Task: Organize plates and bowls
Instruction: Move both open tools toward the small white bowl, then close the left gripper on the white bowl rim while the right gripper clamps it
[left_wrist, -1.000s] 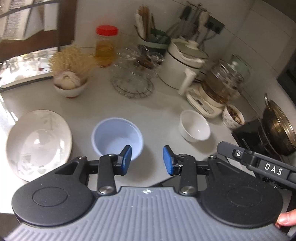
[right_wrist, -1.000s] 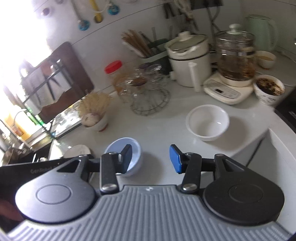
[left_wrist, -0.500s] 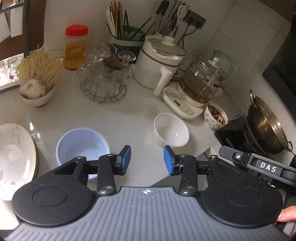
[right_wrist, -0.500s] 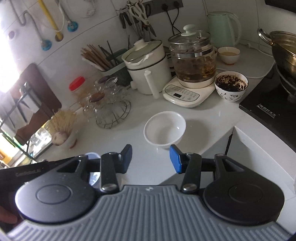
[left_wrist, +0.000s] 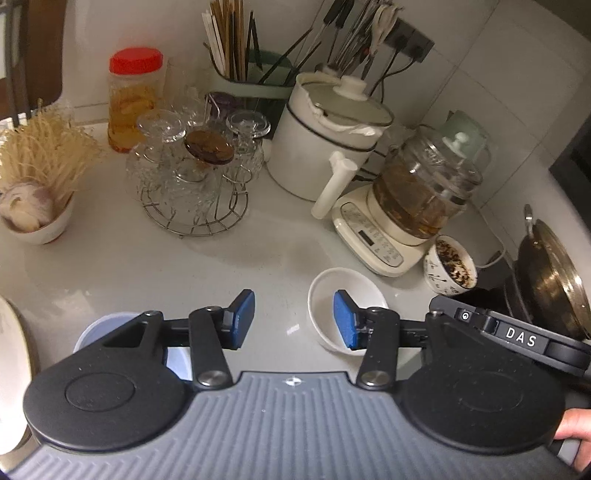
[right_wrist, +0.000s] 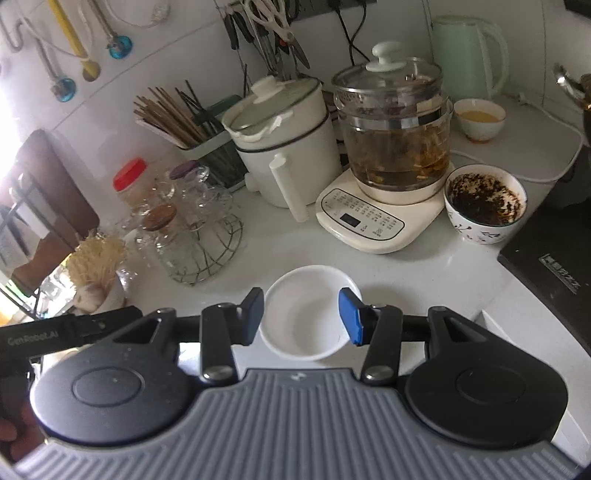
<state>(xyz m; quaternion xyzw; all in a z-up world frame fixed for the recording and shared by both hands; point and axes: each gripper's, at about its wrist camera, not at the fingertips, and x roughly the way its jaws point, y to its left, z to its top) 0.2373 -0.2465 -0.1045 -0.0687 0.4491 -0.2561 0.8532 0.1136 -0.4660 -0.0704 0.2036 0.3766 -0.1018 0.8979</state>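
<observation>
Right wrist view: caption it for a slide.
Open right gripper frames an empty white bowl on a crowded kitchen counter.

Your left wrist view was dim and greenish, sharp at centre, with soft shadows on the desk (left_wrist: 155, 266). Your right wrist view was brighter: daylight from the left edge blew out to white glare and washed out the wall (right_wrist: 177, 55) there. Both frames bowed strongly at the edges, with dark fisheye corners and soft rims.

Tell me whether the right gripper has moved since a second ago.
Yes. The right gripper has swung rightward and closer: the white bowl, once ahead and right near the tea maker, now sits framed between its open fingers.
</observation>
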